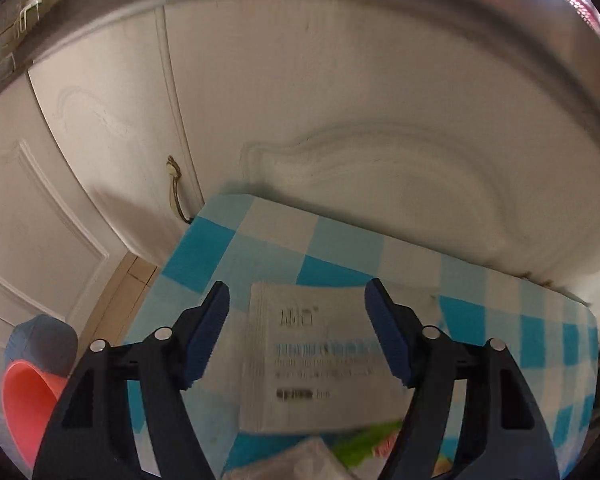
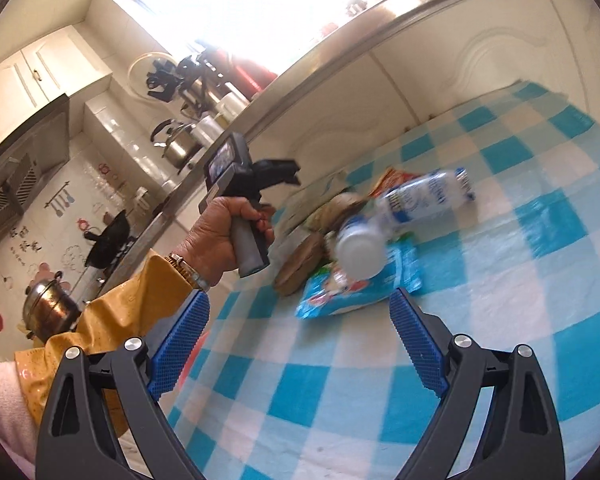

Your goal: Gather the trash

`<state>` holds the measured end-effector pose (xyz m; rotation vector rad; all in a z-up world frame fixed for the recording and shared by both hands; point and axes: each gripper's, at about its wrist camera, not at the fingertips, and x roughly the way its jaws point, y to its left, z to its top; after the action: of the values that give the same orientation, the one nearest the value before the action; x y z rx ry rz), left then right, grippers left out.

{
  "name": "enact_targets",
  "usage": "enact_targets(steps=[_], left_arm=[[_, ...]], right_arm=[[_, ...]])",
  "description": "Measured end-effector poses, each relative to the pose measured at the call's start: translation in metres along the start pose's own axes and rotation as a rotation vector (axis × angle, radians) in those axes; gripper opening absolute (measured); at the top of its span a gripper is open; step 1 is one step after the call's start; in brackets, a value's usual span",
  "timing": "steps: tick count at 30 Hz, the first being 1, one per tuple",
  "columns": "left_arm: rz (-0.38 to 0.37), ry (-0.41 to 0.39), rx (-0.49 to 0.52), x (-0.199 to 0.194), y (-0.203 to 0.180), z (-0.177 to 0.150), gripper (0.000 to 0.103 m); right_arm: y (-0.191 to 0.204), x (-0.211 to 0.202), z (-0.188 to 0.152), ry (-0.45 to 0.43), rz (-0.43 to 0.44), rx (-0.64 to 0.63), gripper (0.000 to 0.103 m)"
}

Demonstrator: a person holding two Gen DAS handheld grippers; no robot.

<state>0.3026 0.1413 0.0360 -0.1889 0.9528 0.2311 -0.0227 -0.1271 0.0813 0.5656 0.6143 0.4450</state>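
Both jaws are open with nothing in them: the left gripper [image 1: 298, 330] hangs over a white packet [image 1: 324, 360] on the checked cloth [image 1: 520, 340]. The right gripper [image 2: 300, 344] faces the trash pile, bottle [image 2: 404, 216] lying on a blue wrapper [image 2: 360, 292].

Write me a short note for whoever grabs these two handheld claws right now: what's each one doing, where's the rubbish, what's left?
Left gripper: fingers apart, nothing held, poised over the white packet on the checked tablecloth.
Right gripper: fingers wide apart, empty, pointing at the trash pile.
Trash: plastic bottle, white cup, blue wrapper and brown pieces lie heaped mid-table. A pink bin sits on the floor by the table.
Done: nothing visibly collected.
Left: pick up every piece, probably starting with the white packet.
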Motion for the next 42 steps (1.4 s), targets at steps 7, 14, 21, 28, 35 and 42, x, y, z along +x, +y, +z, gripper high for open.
enact_targets(steps=[7,14,21,28,35,42], left_arm=[[0.049,0.076,0.008,0.030,-0.008,0.010,0.067],[0.047,0.074,0.125,0.019,-0.023,-0.013,0.063],[-0.038,0.077,0.244,-0.013,-0.041,-0.059,0.058],[-0.109,0.081,0.297,-0.044,-0.044,-0.101,0.058],[-0.174,0.082,0.390,-0.078,-0.050,-0.148,0.058],[-0.281,0.034,0.396,-0.102,-0.036,-0.162,0.059]], right_arm=[[-0.027,-0.003,0.012,-0.004,-0.093,0.026,0.091],[-0.044,-0.009,0.034,0.000,-0.208,-0.028,0.091],[-0.053,0.007,0.059,0.028,-0.261,-0.104,0.091],[-0.065,0.031,0.073,0.071,-0.288,-0.123,0.091],[-0.073,0.031,0.070,0.082,-0.278,-0.094,0.091],[-0.081,0.025,0.076,0.071,-0.325,-0.113,0.091]])
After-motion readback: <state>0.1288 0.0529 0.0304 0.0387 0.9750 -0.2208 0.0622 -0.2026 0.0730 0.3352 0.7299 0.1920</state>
